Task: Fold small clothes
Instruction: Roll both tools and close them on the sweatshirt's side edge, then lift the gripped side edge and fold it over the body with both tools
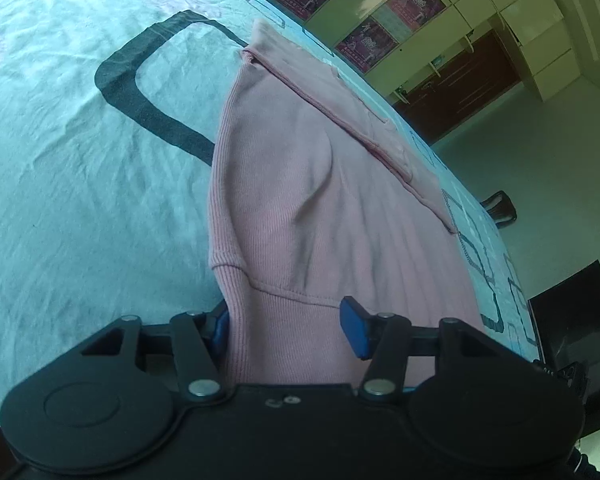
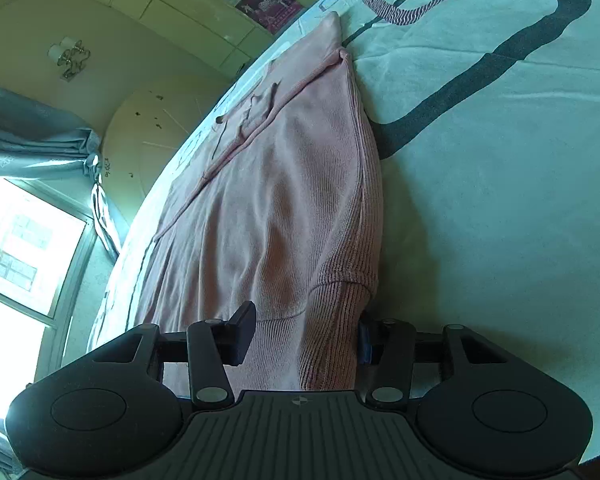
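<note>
Pale blue bedsheet (image 1: 80,160) carries our pink sweater (image 1: 300,200); our left claw (image 1: 288,328) and right claw (image 2: 304,338) each stand wide, ribbed hem between their fingers, unpinched.

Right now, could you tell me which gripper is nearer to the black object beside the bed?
Left. The left gripper straddles the hem of the pink garment, beside the black object; the right gripper sees none.

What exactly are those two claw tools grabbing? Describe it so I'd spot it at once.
On the pale blue bedsheet printed with dark rounded outlines lies a pink ribbed knit garment. The left gripper and right gripper straddle its ribbed hem. It is the only pink thing there.
</note>
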The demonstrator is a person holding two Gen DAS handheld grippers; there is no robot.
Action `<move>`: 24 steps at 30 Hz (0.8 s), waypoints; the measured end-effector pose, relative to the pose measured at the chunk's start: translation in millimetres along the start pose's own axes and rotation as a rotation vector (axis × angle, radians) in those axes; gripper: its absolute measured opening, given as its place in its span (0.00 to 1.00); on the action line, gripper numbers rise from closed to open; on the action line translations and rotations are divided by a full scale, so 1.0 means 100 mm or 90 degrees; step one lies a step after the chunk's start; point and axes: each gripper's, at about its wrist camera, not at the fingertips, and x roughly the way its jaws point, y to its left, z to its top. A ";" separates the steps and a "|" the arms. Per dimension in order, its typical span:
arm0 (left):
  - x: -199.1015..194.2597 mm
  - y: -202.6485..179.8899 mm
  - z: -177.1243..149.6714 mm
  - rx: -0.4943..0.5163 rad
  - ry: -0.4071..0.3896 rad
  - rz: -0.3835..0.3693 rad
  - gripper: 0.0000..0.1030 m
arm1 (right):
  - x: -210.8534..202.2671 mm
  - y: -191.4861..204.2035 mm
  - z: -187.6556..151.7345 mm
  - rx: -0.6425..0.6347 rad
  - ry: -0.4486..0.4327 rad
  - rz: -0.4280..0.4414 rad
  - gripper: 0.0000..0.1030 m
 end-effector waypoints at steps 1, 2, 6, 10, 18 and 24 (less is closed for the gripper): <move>0.02 0.01 0.02 -0.010 -0.003 0.005 0.23 | 0.03 0.00 0.03 -0.005 -0.002 -0.023 0.30; 0.04 0.02 0.03 -0.013 -0.005 0.015 0.09 | 0.05 0.01 0.04 -0.013 0.001 -0.044 0.08; -0.13 -0.12 0.02 0.021 -0.068 0.004 0.04 | -0.16 0.13 0.04 -0.056 -0.047 -0.011 0.07; -0.05 -0.13 -0.04 0.051 -0.040 0.070 0.04 | -0.25 0.10 -0.01 -0.103 -0.055 -0.013 0.07; -0.15 -0.13 -0.04 0.007 -0.077 0.051 0.04 | -0.23 0.14 0.09 -0.094 -0.065 -0.017 0.07; -0.30 -0.36 0.27 -0.033 -0.169 -0.024 0.04 | -0.33 0.47 0.47 -0.115 -0.122 0.030 0.07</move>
